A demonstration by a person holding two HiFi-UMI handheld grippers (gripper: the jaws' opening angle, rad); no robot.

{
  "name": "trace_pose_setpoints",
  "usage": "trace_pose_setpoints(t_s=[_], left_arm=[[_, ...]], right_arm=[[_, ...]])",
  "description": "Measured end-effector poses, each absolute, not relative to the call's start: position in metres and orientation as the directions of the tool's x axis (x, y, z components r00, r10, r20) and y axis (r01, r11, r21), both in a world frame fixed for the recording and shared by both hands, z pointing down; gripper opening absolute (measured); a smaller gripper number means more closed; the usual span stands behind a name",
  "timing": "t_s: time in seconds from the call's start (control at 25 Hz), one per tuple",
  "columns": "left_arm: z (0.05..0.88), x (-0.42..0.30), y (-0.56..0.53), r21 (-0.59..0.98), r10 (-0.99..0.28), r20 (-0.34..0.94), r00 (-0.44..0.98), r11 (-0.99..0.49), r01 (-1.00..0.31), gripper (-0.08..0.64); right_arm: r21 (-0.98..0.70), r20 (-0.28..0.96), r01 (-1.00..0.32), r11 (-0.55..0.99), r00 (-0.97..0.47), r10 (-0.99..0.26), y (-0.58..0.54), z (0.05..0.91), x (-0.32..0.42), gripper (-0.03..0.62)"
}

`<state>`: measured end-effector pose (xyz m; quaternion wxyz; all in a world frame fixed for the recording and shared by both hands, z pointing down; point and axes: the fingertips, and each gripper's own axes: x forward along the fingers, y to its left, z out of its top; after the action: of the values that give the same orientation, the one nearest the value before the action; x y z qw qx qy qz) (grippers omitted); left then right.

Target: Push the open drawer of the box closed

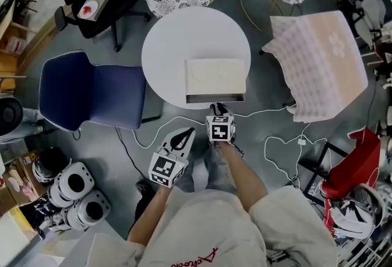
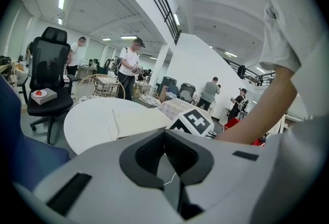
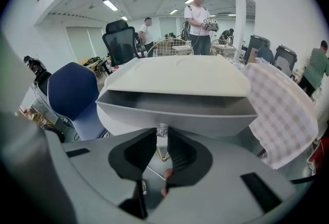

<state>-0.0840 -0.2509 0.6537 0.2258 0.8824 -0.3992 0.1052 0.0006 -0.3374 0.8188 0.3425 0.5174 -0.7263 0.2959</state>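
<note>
round white table (image 1: 165,45) carries the box (image 1: 215,76) at its near edge, drawer (image 1: 215,98) part open; right gripper (image 1: 218,108) pinches the knob (image 3: 162,129), left gripper (image 1: 186,133) closed and empty off-table; next: straight push inward.

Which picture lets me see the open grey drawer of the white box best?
The right gripper view: the open grey drawer fills it, front and inside showing, its clear knob between the right gripper's jaws. The head view shows only a dark strip at the white box's edge. The left gripper view shows just the box top.
</note>
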Motion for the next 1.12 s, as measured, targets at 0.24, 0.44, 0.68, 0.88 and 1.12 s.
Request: trace_pose_setpoints(t_s=[0.24, 0.44, 0.68, 0.88, 1.12], left_arm=[[0.653, -0.092, -0.254, 0.312, -0.669, 0.374, 0.643, -0.562, -0.766, 0.012], [0.653, -0.094, -0.260, 0.307, -0.680, 0.372, 0.632, -0.553, -0.775, 0.014], [0.652, -0.093, -0.257, 0.307, -0.680, 0.368, 0.634, -0.555, -0.773, 0.012], [0.652, -0.090, -0.251, 0.307, -0.683, 0.367, 0.631, -0.552, -0.775, 0.014], [0.646, -0.081, -0.253, 0.294, -0.683, 0.355, 0.639, -0.567, -0.769, 0.014]], right_arm=[[-0.064, 0.791, -0.951, 0.302, -0.233, -0.566, -0.367, 0.817, -0.002, 0.075], [-0.063, 0.792, -0.946, 0.319, -0.242, -0.560, -0.373, 0.819, -0.002, 0.075], [-0.081, 0.791, -0.945, 0.316, -0.254, -0.556, -0.371, 0.820, -0.002, 0.089], [-0.121, 0.800, -0.947, 0.299, -0.271, -0.535, -0.354, 0.821, 0.003, 0.112], [-0.129, 0.784, -0.943, 0.308, -0.288, -0.551, -0.334, 0.810, 0.006, 0.110]])
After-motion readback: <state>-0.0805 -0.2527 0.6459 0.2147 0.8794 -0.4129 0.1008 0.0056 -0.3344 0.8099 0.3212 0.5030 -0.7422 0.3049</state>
